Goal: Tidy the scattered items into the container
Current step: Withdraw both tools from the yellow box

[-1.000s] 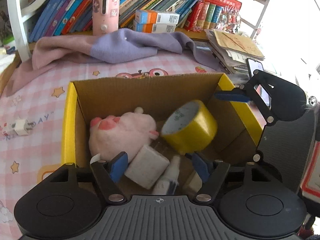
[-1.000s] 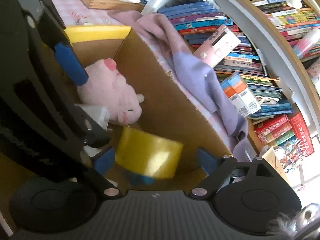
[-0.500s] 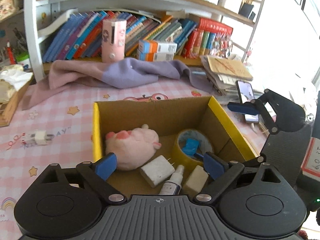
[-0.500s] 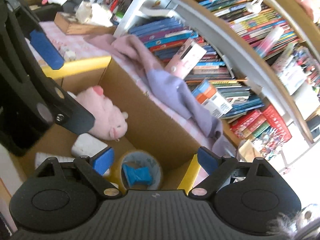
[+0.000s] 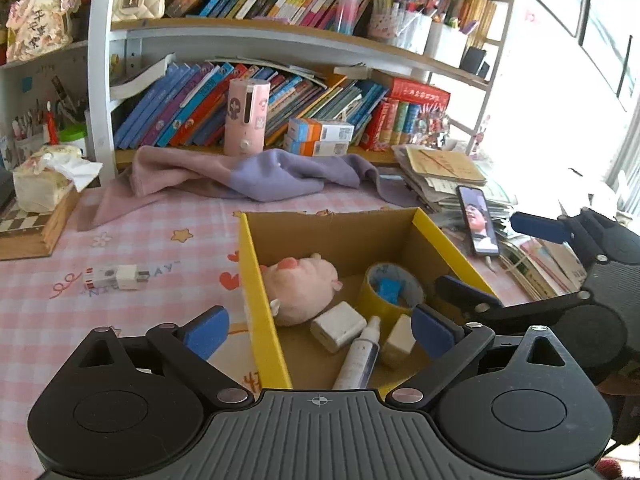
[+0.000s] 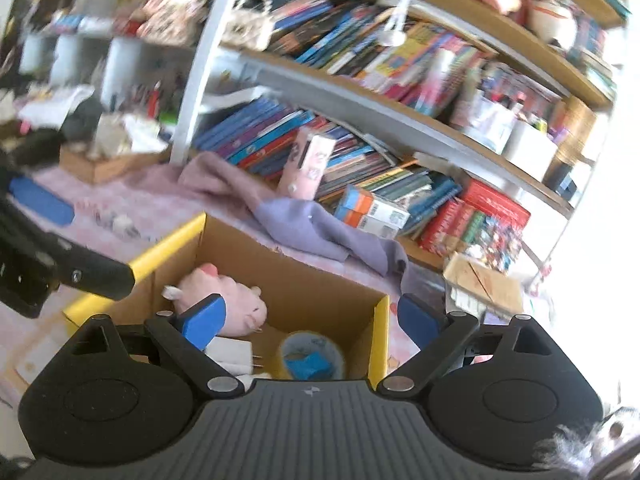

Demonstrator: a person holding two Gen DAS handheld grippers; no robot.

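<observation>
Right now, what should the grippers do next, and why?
Probably swing the left gripper, open and holding nothing, left toward the little white plug lying on the pink cloth outside the box. The tape roll and piggy toy are already inside.

Both the left gripper (image 5: 318, 330) and the right gripper (image 6: 310, 318) have matte black ribbed bodies, round side discs, angular black link arms with silver screws, and blue pads (image 5: 204, 330) on their fingers.

A child's study corner at home: crammed bookshelves (image 5: 280, 92), pink checked tablecloth (image 5: 132, 236), pen pots (image 5: 404, 28), tissue box (image 5: 44, 184).
</observation>
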